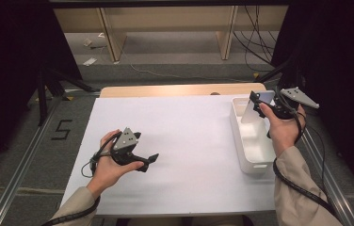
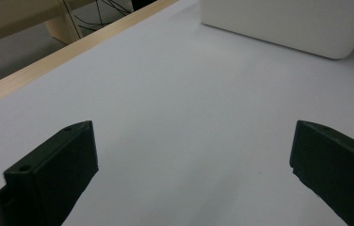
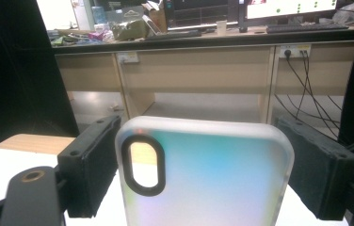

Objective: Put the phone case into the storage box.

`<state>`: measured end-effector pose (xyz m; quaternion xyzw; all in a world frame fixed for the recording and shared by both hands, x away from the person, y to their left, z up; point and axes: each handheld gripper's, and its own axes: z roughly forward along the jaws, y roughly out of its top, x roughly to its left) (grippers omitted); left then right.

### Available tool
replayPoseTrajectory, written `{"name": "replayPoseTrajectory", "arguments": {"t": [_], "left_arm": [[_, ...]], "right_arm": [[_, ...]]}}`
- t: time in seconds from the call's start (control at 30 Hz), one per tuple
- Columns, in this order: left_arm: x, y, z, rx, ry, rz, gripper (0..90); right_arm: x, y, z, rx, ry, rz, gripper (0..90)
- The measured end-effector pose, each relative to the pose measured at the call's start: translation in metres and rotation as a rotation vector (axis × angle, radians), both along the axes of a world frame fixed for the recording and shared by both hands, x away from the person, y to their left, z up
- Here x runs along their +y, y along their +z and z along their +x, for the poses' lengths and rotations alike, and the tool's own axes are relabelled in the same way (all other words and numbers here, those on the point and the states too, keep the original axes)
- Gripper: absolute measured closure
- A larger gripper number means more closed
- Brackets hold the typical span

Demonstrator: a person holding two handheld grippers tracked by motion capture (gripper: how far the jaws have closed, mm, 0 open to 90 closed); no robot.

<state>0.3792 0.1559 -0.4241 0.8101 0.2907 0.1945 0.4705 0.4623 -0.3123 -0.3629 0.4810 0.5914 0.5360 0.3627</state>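
Two black jaws rise at the bottom of the right gripper view with a frosted, translucent phone case standing upright between them, its oval camera cut-out near the left jaw. The case's left edge lies against the left pad, and its right edge sits at the right pad, so the right gripper pinches the case across its width. From the high view, the same gripper is held up by the person's right hand over the far end of a white bin, and the case hangs from it with its lower end down inside the bin, near the far wall. The bottom of the bin that can be seen looks bare and white; what lies under the case I cannot tell.

Over on the left of the white sheet, the left hand holds the left gripper low above the paper, well apart from the bin. Its jaws stand spread wide in the left gripper view, nothing between them but bare sheet, and a corner of the white bin shows at the upper right. A strip of wooden table edges the sheet on the far side.
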Motion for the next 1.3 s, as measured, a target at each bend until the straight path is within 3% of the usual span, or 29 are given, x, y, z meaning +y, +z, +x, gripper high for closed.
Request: {"name": "replayPoseTrajectory", "arguments": {"t": [1.3], "left_arm": [[0.001, 0.0007, 0.0002, -0.002, 0.002, -0.006, 0.9]], "right_arm": [[-0.0019, -0.0078, 0.0076, 0.025, -0.004, -0.007, 18.9]]}}
